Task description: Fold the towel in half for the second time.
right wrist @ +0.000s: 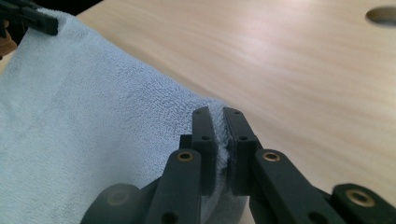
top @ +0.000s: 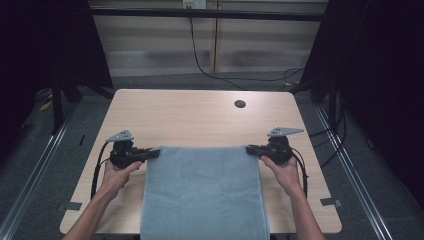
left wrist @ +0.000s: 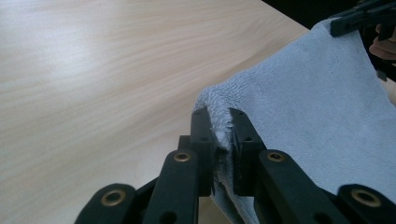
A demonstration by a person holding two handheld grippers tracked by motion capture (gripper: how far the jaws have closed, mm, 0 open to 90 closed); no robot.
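Hanging towel [top: 202, 192] cut off below table [top: 200, 115]

A pale wood table [top: 200, 115] sits at centre, rounded at the corners, with a dark round cable hole [top: 240, 104] near its far edge. Grey floor [top: 40, 170] spreads around it, and metal rails [top: 30, 175] run along both sides. Behind stands a light panelled wall [top: 210, 45], a black bar [top: 200, 12] crossing it and a black cable [top: 200, 65] hanging down and trailing over the floor. Dark curtains [top: 380, 75] close in left and right. Soft light glows on the tabletop.
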